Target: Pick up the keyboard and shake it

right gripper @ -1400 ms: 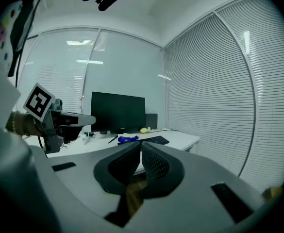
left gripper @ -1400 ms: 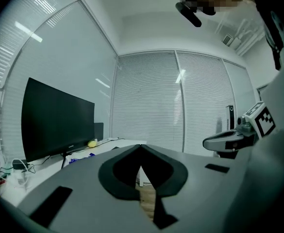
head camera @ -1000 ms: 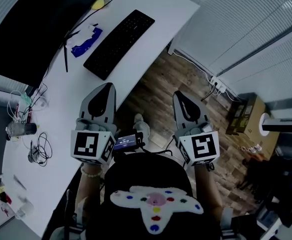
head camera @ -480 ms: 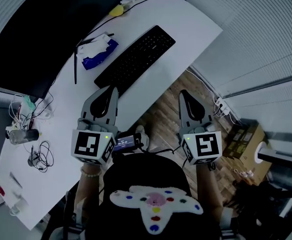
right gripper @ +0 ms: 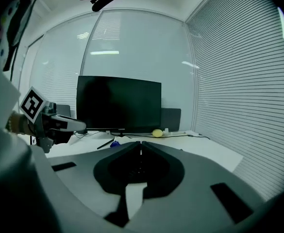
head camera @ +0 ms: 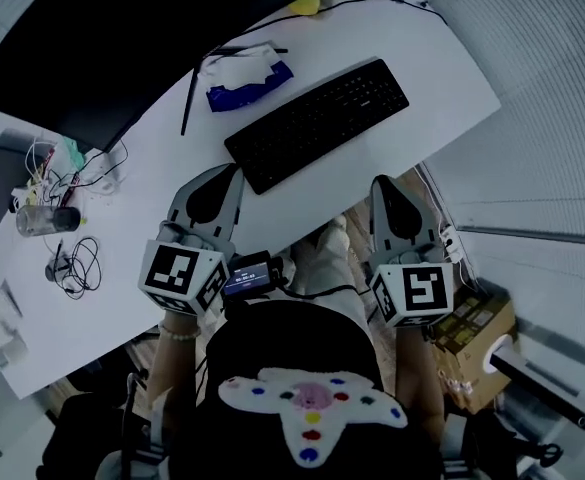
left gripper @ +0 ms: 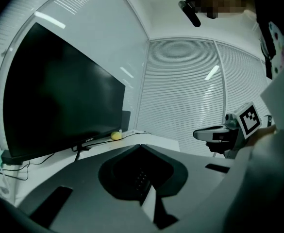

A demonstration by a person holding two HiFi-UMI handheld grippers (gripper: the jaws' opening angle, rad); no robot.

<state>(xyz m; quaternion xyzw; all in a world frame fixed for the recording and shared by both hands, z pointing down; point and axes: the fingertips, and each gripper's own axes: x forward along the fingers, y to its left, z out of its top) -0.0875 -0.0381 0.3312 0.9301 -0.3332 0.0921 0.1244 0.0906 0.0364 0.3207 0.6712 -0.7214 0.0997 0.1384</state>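
Lying flat on the smooth white desk [head camera: 122, 228], the long black keyboard [head camera: 317, 123] is untouched. Left gripper [head camera: 234, 171], its grey pointed jaws pressed together and empty, sits near the keyboard's left end; right gripper [head camera: 382, 181], likewise closed, off its front edge.

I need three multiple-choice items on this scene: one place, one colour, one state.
1. Where does the keyboard lie? A) on the white desk, before the monitor B) on the floor C) on a chair
2. What colour is the small rounded thing at the desk's far end? A) red B) yellow C) green
3. How do the left gripper and the right gripper stand? A) wide open B) shut on the keyboard C) shut, empty
Answers: 1 A, it lies flat there in the head view; 2 B, yellow in every view; 3 C, each gripper view shows closed, empty tips.
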